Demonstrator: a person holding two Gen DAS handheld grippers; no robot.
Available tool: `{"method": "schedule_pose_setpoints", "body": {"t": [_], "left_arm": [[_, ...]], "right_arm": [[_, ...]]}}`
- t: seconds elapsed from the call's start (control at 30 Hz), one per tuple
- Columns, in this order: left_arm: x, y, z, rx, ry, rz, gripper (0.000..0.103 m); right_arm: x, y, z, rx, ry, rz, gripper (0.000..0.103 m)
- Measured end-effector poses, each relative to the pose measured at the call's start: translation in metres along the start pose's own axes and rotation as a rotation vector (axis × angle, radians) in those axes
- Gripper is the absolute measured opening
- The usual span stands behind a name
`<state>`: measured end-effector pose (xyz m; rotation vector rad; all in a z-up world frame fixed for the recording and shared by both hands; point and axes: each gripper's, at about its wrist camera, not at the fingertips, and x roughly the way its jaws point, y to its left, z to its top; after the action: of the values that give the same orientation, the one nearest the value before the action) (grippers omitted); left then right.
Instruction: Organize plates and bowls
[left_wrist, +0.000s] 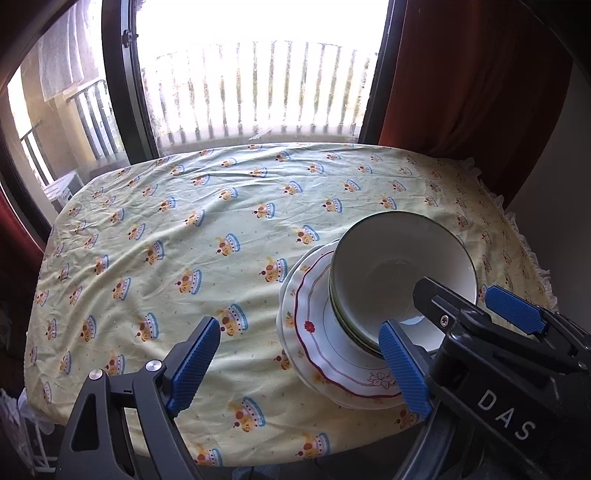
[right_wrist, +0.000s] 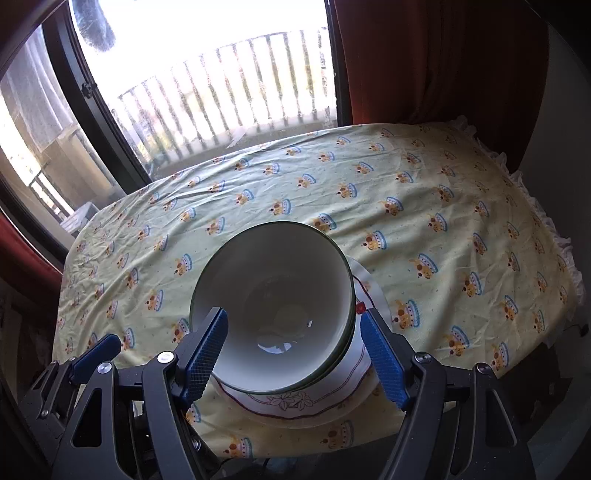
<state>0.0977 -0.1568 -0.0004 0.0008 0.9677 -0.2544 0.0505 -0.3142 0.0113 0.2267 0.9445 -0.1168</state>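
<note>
A stack of white bowls with dark green rims (left_wrist: 399, 258) (right_wrist: 273, 280) sits on a stack of white plates; the top plate (left_wrist: 317, 328) (right_wrist: 332, 391) has a wavy red line and flower prints. The stack stands near the table's front edge. My left gripper (left_wrist: 299, 365) is open and empty, its fingers over the cloth just left of the plates. My right gripper (right_wrist: 295, 350) is open, with its blue pads (right_wrist: 207, 354) on either side of the bowls' near rim, not closed on it. It also shows in the left wrist view (left_wrist: 509, 306).
The table wears a pale yellow cloth (left_wrist: 184, 229) (right_wrist: 443, 206) printed with small cake figures, with a frilled edge at the right. Behind it are a large window with a balcony railing (left_wrist: 258, 85) and a red curtain (left_wrist: 461, 74).
</note>
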Motion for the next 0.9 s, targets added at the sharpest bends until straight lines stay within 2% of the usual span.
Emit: {"method": "schedule_pose_setpoints", "body": {"t": [0.1, 0.3, 0.47, 0.7, 0.9], "left_arm": [[-0.009, 0.022, -0.011, 0.002, -0.005, -0.015, 0.089], [-0.030, 0.072, -0.035, -0.013, -0.045, 0.005, 0.089], [-0.047, 0.108, -0.057, 0.020, -0.134, 0.091, 0.096], [-0.056, 0.161, -0.085, -0.039, -0.193, 0.187, 0.097], [-0.063, 0.185, -0.101, -0.098, -0.211, 0.181, 0.097]], "right_arm": [[-0.011, 0.023, -0.013, -0.022, -0.019, -0.029, 0.077], [-0.025, 0.069, -0.039, -0.053, -0.059, -0.011, 0.077], [-0.028, 0.103, -0.064, -0.089, -0.088, 0.012, 0.078], [-0.025, 0.134, -0.094, -0.087, -0.123, 0.044, 0.081], [-0.020, 0.146, -0.116, -0.097, -0.144, 0.031, 0.081]]}}
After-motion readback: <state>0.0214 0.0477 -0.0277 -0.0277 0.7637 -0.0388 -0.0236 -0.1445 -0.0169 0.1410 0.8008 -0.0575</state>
